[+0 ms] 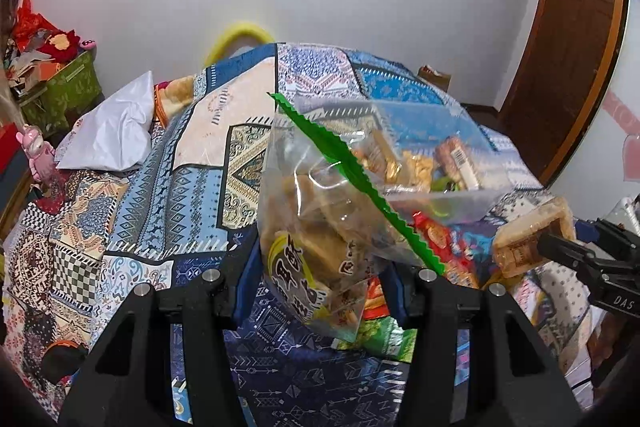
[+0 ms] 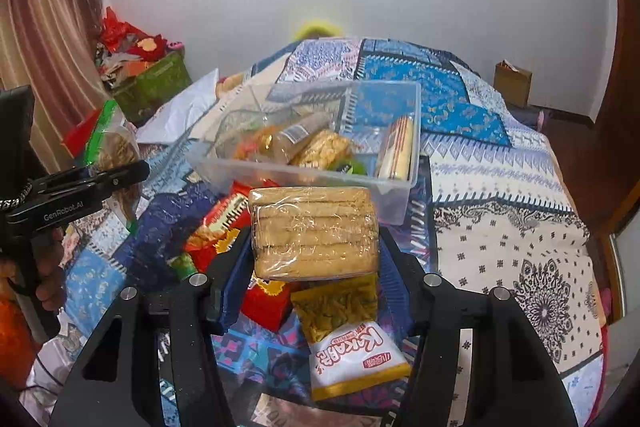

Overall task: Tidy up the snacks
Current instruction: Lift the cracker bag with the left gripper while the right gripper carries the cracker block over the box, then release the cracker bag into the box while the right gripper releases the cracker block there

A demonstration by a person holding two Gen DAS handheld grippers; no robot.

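presently, item one: wrapped biscuit pack (image 2: 314, 233), clear film over stacked biscuits, clamped between the jaws of the right gripper (image 2: 314, 259), raised above the loose snacks on the bed (image 2: 500, 227) and just short of the clear plastic bin (image 2: 304, 179). likely light, stiff as a block but brittle inside; the film looks slippery, so a hold across the flat sides seems safest, with modest pressure.

item two: clear snack bag (image 1: 320, 227) with green serrated top strip, held at its lower part in the closed jaws of the left gripper (image 1: 320, 291), hanging upward and slack. likely light, soft, crinkly, contents shifting; a pinch on the film itself may slip.

item three: bin, on the bed, part filled with packets.

item four: loose packets, among them a red packet (image 2: 216, 227) and a white-and-yellow packet (image 2: 352, 359), lying on the bed below the right gripper.

pose: right gripper points forward toward the bin; left gripper sits to its left, level, aimed across the bed.
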